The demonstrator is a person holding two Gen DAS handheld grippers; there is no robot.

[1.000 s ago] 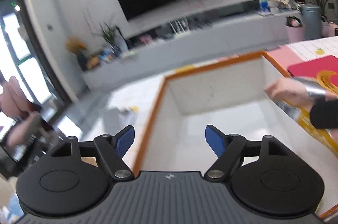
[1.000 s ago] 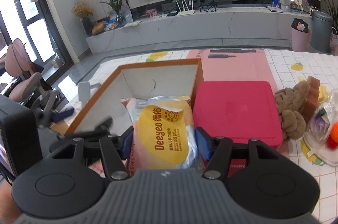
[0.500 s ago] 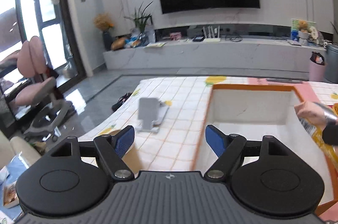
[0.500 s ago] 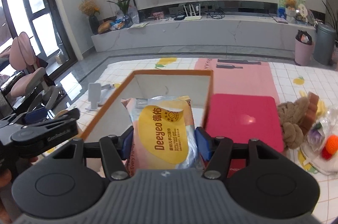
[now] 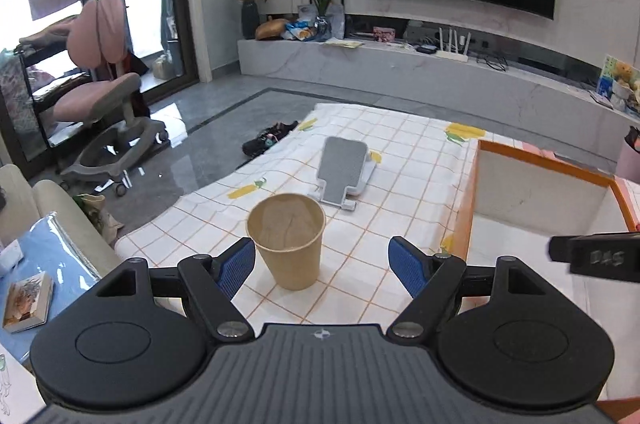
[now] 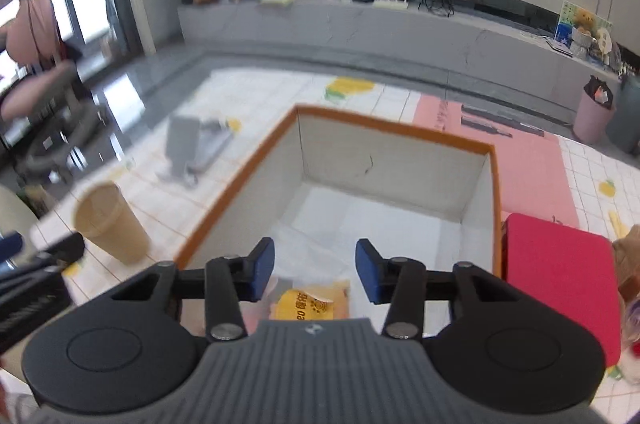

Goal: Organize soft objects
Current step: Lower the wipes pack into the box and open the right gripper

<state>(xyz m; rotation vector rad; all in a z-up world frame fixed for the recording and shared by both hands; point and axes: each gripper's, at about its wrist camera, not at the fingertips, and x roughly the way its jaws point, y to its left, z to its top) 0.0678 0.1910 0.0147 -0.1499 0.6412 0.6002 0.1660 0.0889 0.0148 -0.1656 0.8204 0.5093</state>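
Across the white yellow-gridded tablecloth (image 5: 404, 152), an orange-rimmed white cardboard box (image 6: 490, 184) is being flanked by a tan paper cup (image 5: 289, 244); the left gripper (image 5: 322, 266) is being held spread and empty, while the right gripper (image 6: 315, 270), its jaws just narrowing, is gripping nothing above the yellow-labelled plastic packet (image 6: 310, 304).

The wipes pack (image 6: 312, 300) lies mostly hidden behind the right tongs' (image 6: 315, 270) body.

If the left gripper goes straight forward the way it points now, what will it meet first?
Probably the paper cup, standing on the checked tablecloth just ahead of the open left gripper, though toward its left finger; depth is uncertain.
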